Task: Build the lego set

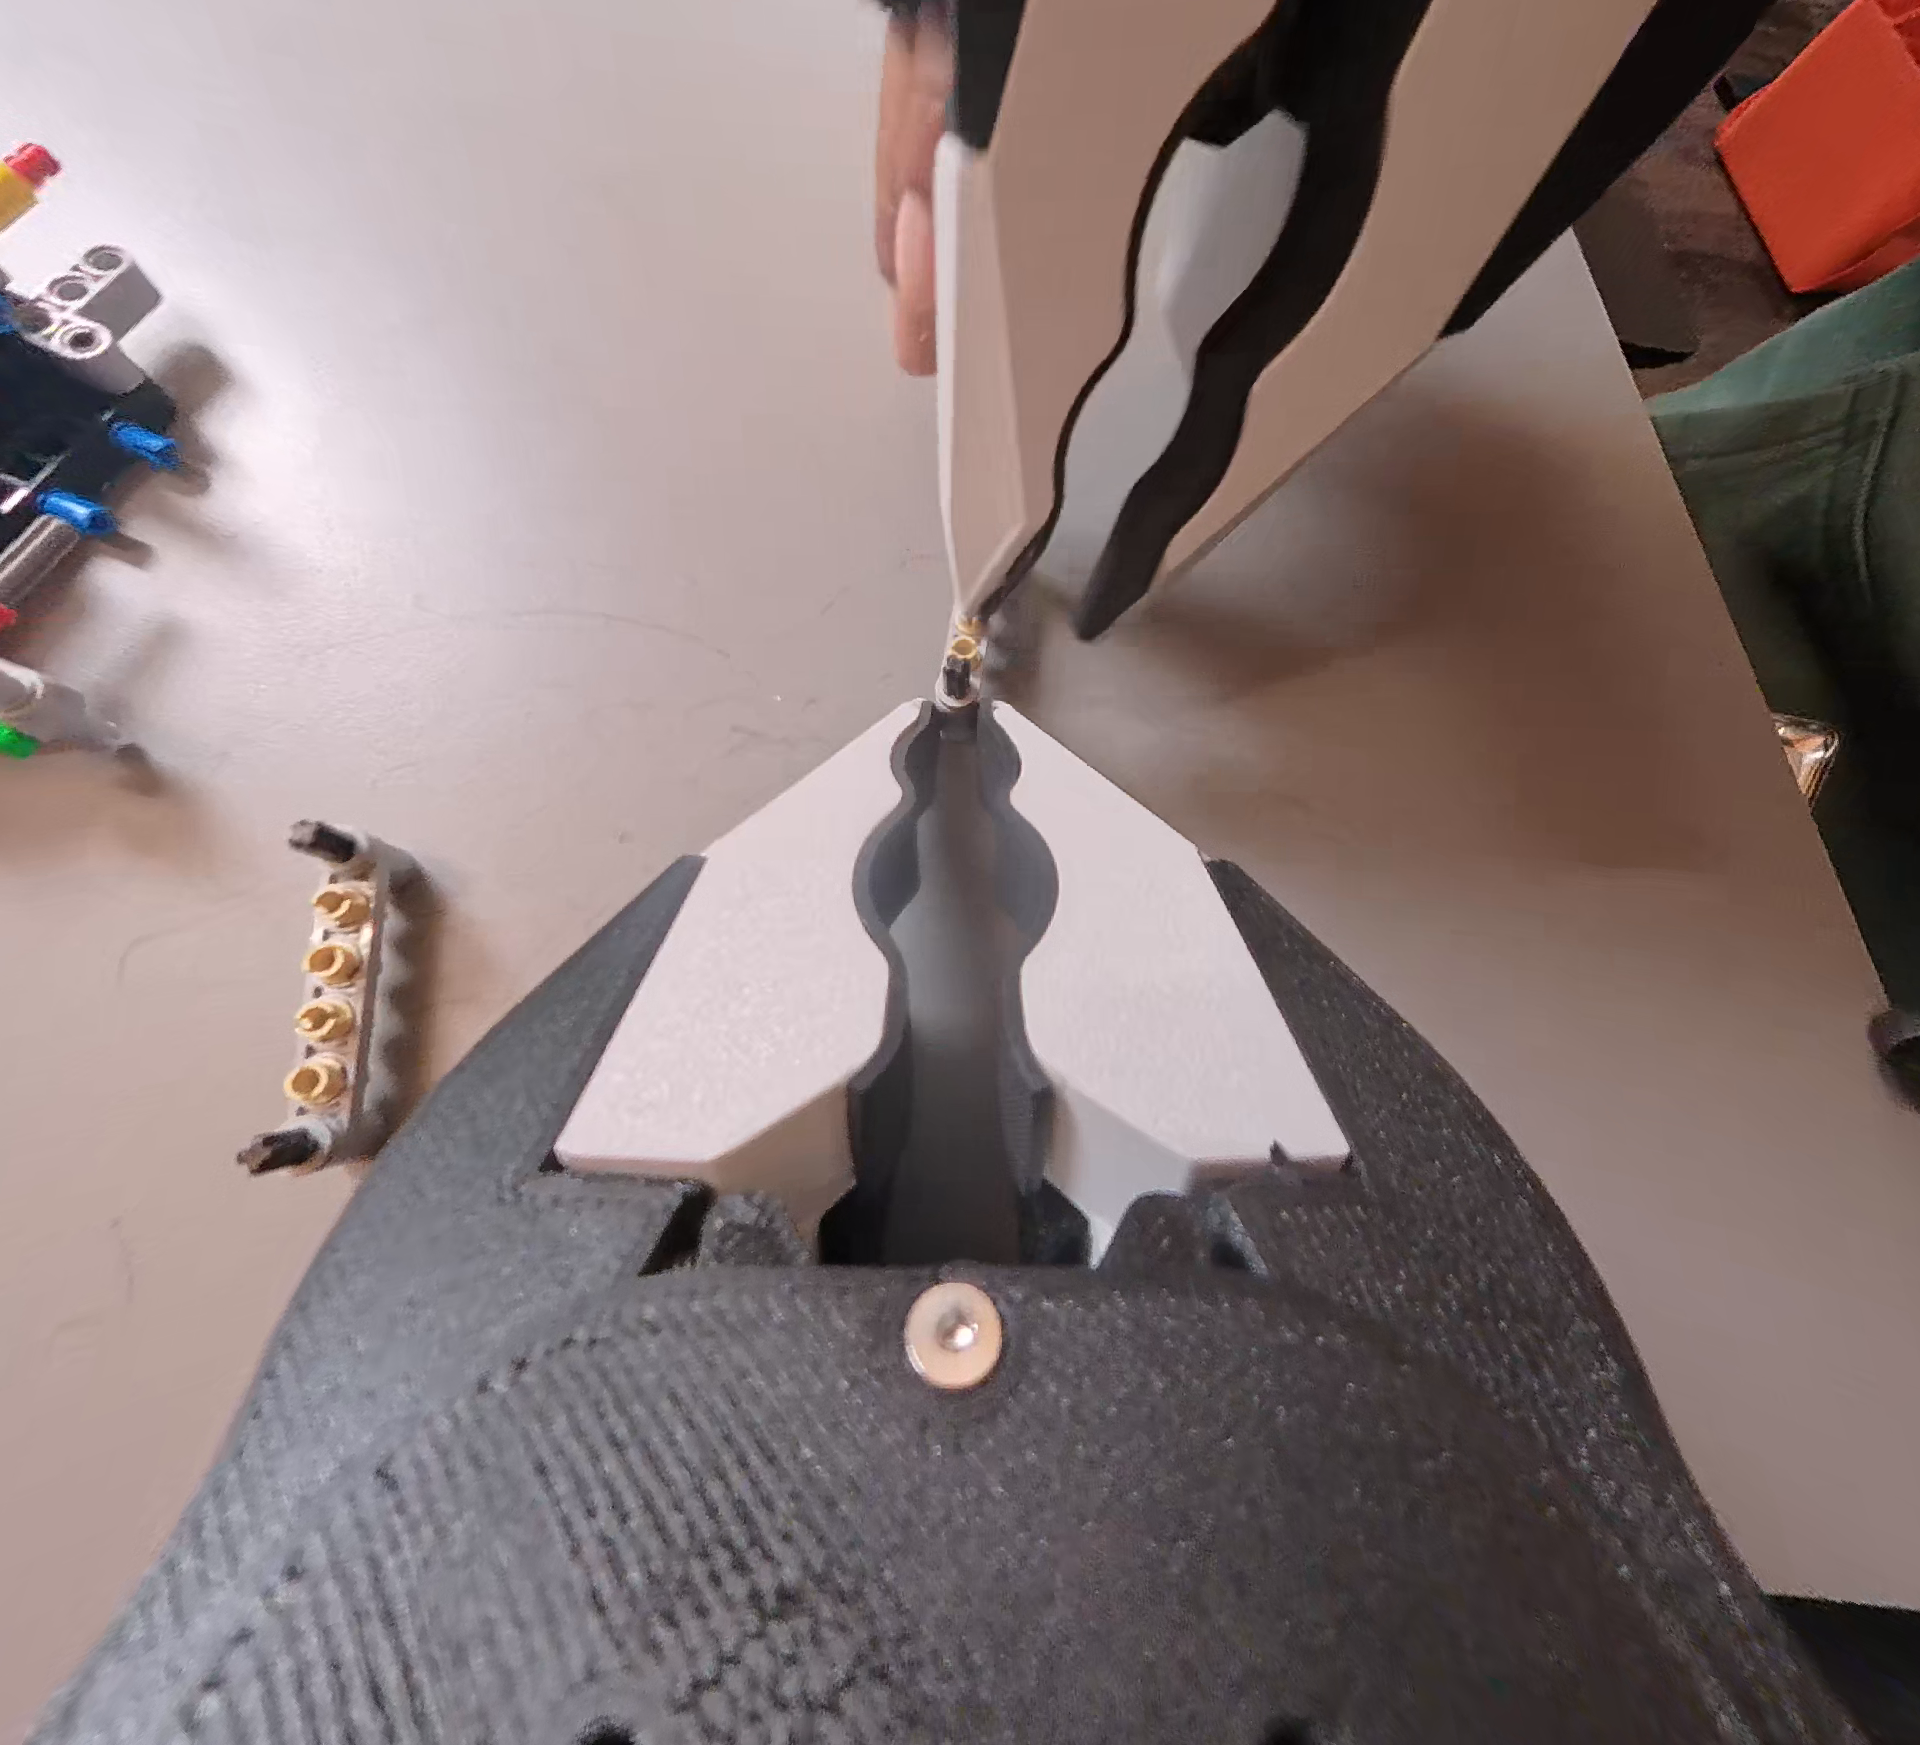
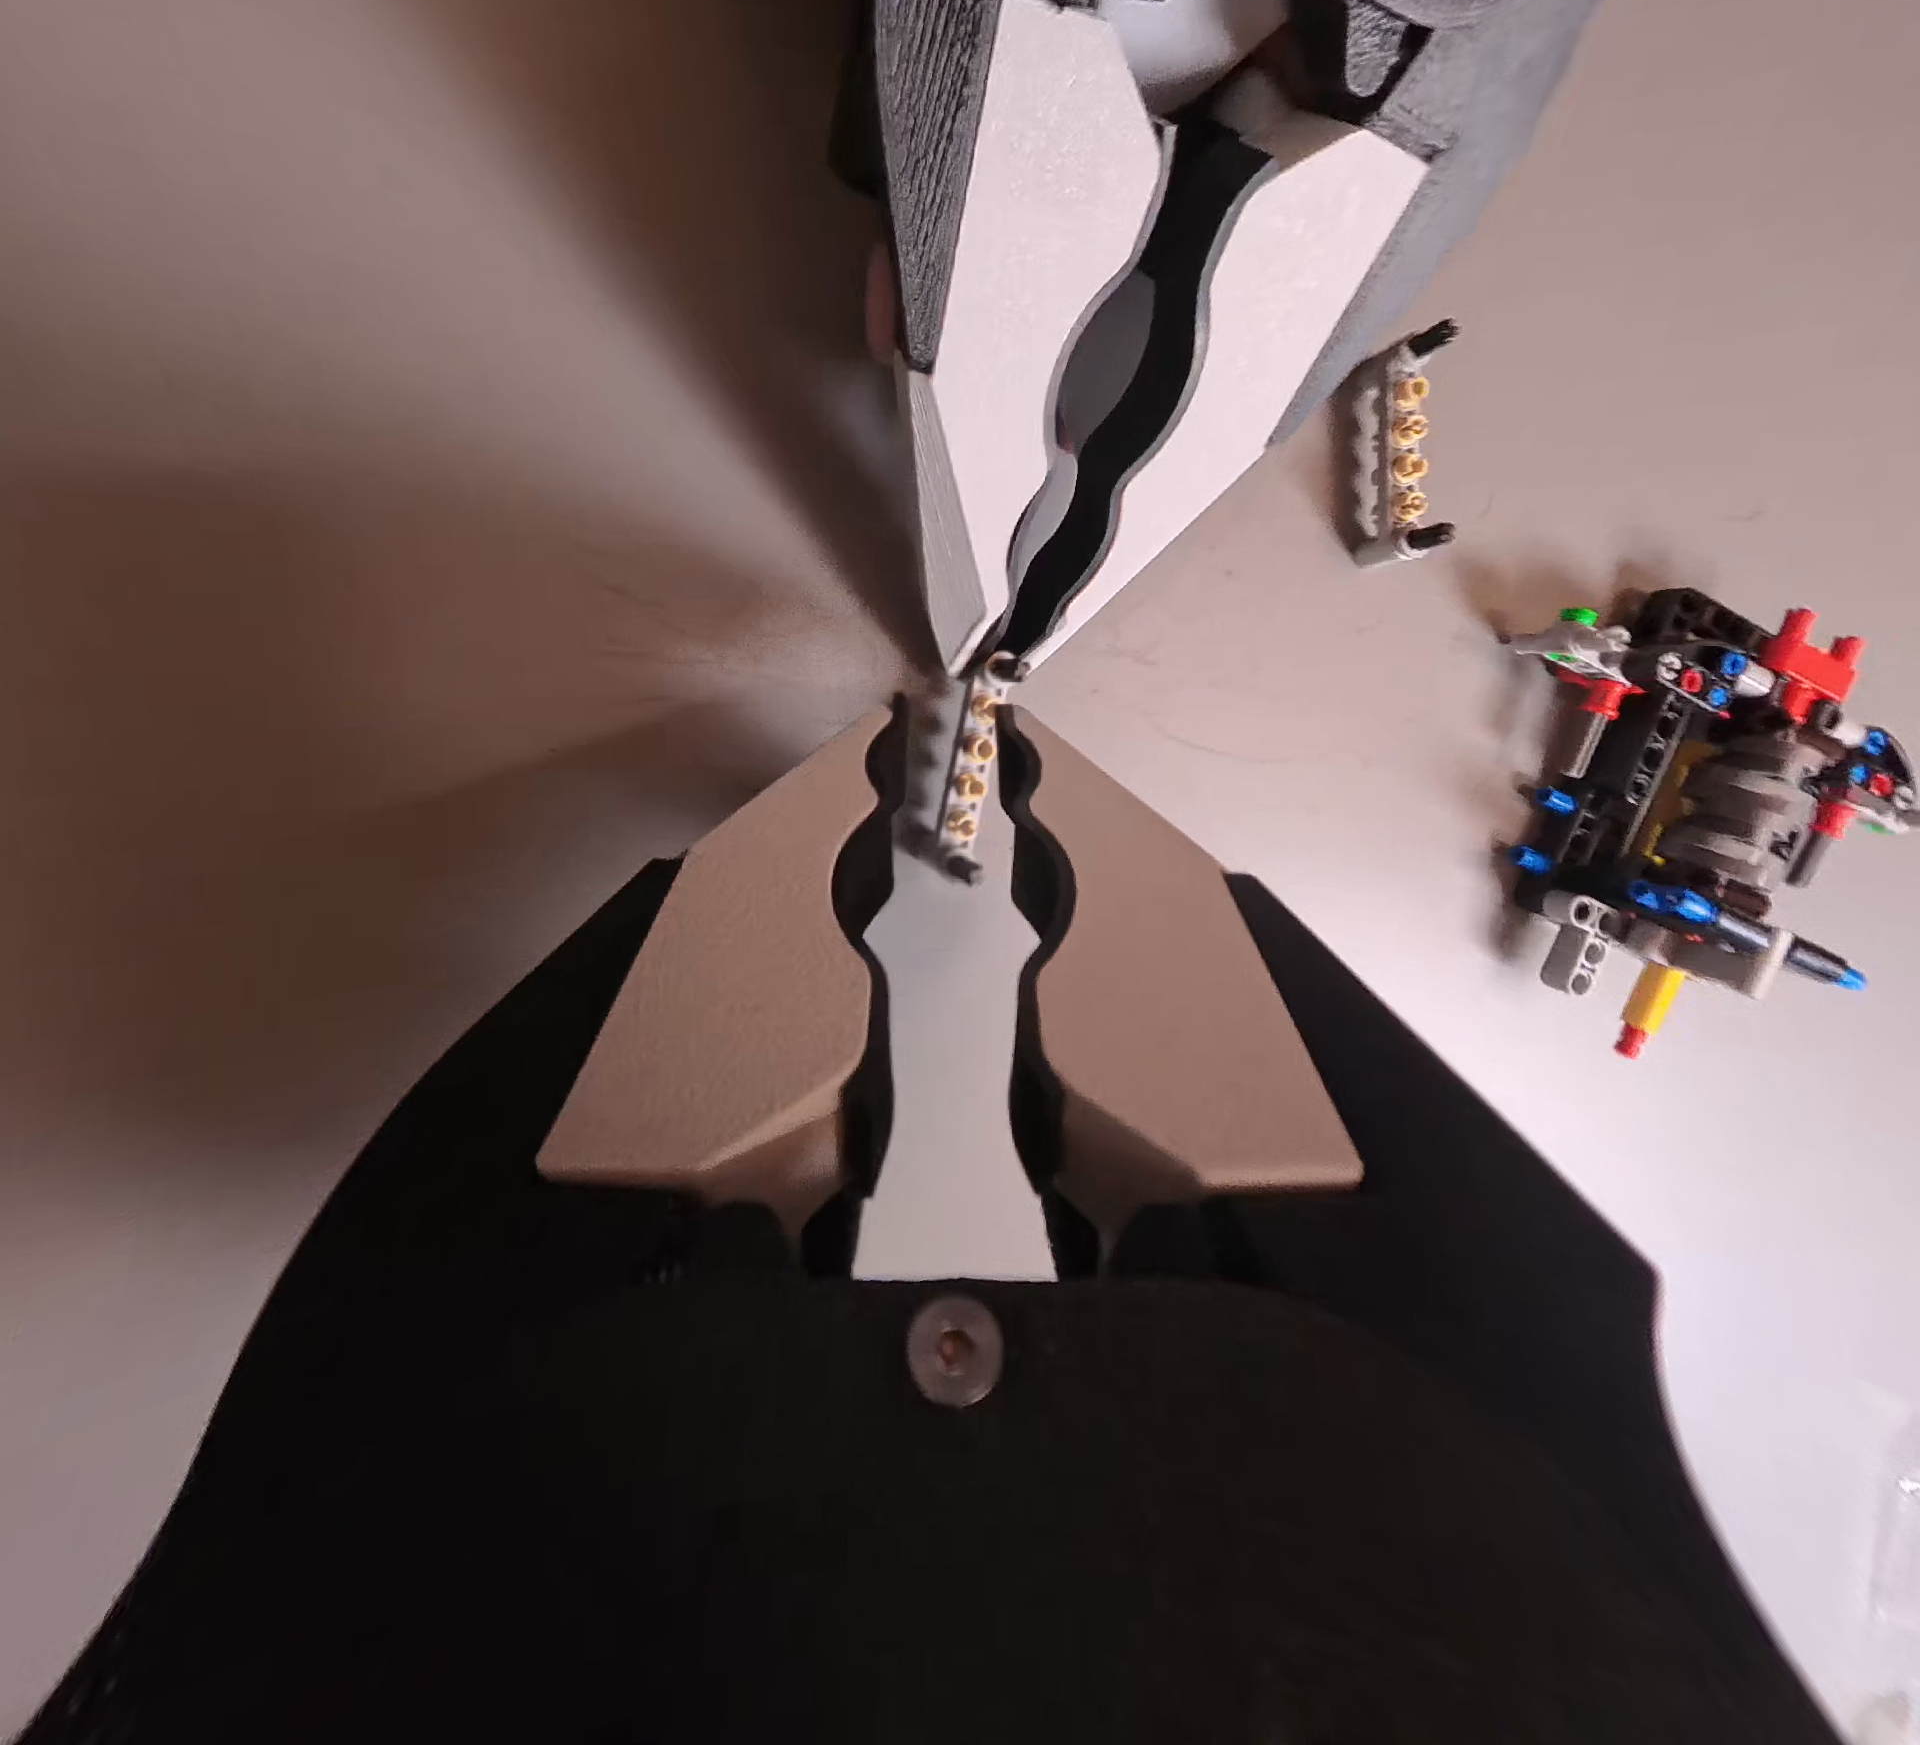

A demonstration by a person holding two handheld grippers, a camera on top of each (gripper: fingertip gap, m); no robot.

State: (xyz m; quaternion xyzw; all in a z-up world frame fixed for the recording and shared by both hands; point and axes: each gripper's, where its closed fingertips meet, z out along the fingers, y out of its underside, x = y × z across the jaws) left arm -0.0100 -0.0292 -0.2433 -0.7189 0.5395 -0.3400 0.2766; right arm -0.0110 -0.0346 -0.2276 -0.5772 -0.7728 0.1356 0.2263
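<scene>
A: How is the left gripper (image 1: 961,708) set?

B: Its jaws are closed to a narrow slit, and the near end of a small grey beam (image 1: 964,656) with gold pins is pinched at the tips, above the table (image 1: 520,241).

A: And the right gripper (image 2: 951,708)?

B: It is held partly open. In its own view the same beam (image 2: 956,776), with 4 gold pins counted, lies in the gap between the 2 fingers. Whether it is gripped or only touched cannot be told.

A: What is seen farther off?

B: A second beam (image 1: 332,994) with 4 gold pins and black end pegs lies on the table, apart from both grippers. Beyond it the partly built model (image 2: 1704,812), black with red, blue and yellow parts, is set down. An orange box (image 1: 1829,168) sits past the table edge.

A: Any writing?

B: None can be read.
</scene>
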